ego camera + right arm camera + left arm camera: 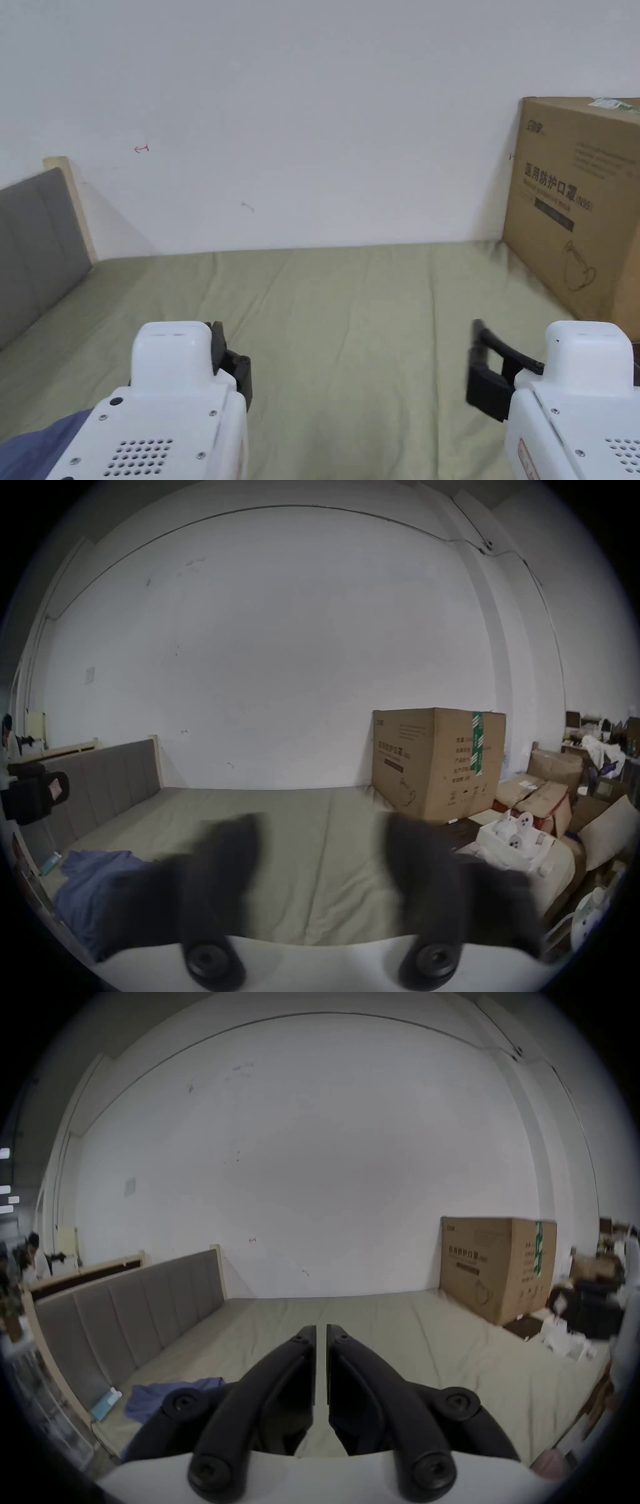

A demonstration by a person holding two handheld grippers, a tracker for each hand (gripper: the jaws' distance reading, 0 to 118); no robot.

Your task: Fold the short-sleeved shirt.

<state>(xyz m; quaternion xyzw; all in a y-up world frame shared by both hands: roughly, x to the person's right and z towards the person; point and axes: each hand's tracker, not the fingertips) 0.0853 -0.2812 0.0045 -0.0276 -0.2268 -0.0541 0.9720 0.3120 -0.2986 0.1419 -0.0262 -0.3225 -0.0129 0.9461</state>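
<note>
Crumpled blue shirt [93,878], bed's left edge

Matt olive cloth sheet [350,300], brown cardboard box [581,206], soft blue shirt [93,878].

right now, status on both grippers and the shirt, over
Left gripper shut, empty. Right gripper open, empty. Blue shirt crumpled on the bed, left, untouched. Cardboard box far right, not in the way.
</note>
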